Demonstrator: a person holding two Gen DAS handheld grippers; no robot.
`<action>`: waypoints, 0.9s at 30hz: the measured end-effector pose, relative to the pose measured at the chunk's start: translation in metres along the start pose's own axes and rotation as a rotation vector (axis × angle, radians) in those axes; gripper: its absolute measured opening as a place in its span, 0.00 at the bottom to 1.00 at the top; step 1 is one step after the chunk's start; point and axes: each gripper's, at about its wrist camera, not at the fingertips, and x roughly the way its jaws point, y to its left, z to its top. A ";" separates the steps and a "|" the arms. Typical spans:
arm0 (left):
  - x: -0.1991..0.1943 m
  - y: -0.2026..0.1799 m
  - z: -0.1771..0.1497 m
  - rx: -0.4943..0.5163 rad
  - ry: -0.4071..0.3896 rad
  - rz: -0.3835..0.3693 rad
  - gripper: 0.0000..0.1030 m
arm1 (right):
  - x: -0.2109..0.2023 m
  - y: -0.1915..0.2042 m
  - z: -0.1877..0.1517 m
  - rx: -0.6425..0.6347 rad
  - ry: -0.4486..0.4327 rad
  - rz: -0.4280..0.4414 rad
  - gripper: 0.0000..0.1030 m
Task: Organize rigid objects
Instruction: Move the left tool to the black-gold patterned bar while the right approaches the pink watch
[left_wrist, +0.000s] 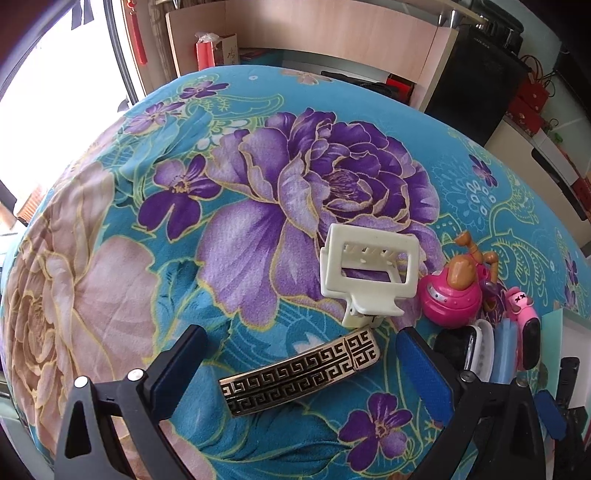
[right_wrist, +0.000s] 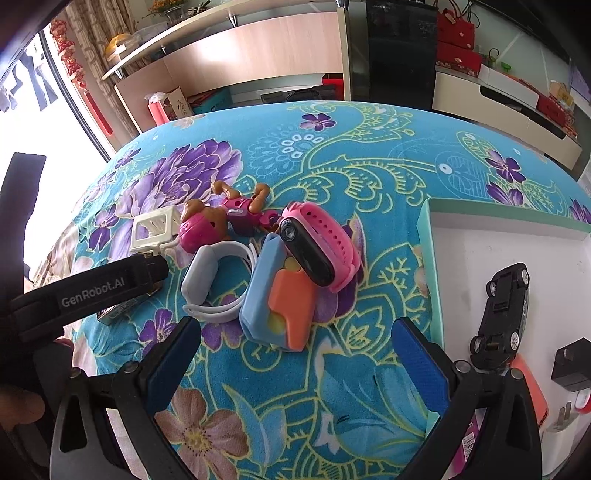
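Note:
My left gripper (left_wrist: 299, 363) is open, its jaws either side of a gold and black patterned hair clip (left_wrist: 301, 373) on the floral cloth. A white claw clip (left_wrist: 369, 267) lies just beyond it. My right gripper (right_wrist: 295, 354) is open and empty, just short of a blue and orange toy (right_wrist: 277, 291). Around that toy lie a pink watch (right_wrist: 321, 247), a white watch (right_wrist: 210, 280) and a pink and brown toy figure (right_wrist: 229, 214). The left gripper's body (right_wrist: 92, 288) shows at the left of the right wrist view.
A white box with a teal rim (right_wrist: 430, 266) sits at the right and holds a black toy car (right_wrist: 502, 306), a black charger (right_wrist: 572, 363) and other small items. Shelves and cabinets stand beyond the table's far edge.

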 end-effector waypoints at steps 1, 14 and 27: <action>0.001 0.000 -0.001 0.005 0.003 0.009 1.00 | 0.000 0.000 0.000 0.001 0.001 0.000 1.00; -0.009 0.024 -0.011 -0.026 0.005 0.002 1.00 | -0.002 -0.003 -0.002 0.006 -0.002 0.001 1.00; -0.017 0.042 -0.026 -0.036 0.005 0.018 1.00 | -0.006 -0.004 -0.001 0.023 -0.030 0.013 0.99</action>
